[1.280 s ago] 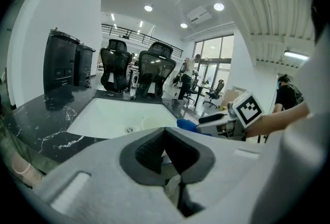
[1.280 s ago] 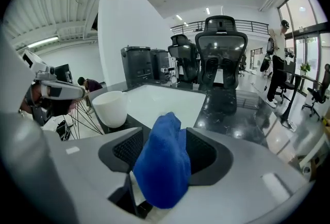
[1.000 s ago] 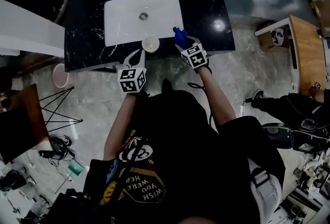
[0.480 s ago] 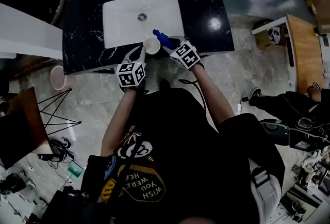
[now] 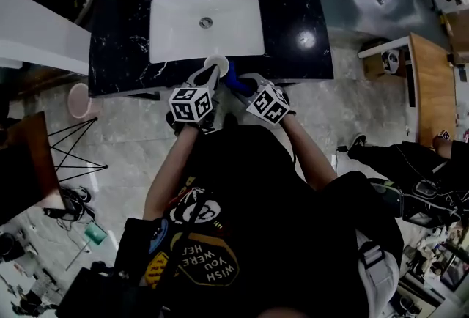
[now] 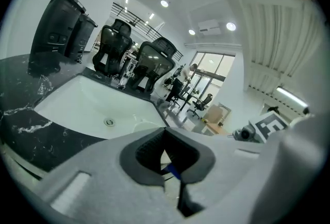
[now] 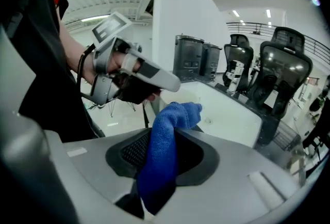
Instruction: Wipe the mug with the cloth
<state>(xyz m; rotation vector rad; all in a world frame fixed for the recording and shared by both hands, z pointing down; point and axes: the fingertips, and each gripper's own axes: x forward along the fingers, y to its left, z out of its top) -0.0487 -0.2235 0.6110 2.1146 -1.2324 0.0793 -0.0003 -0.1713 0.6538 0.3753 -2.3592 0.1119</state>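
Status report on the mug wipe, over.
Left gripper shut on mug at front edge of counter. Right gripper: jaws just closed on blue cloth; cloth right beside mug, contact unclear. Nothing between them.

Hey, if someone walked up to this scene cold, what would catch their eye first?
The bright blue cloth stands out most, bunched between the jaws of the right gripper, which have just been closing on it. Next comes the white sink set in the black marble counter. At the counter's front edge, the left gripper holds the pale mug.
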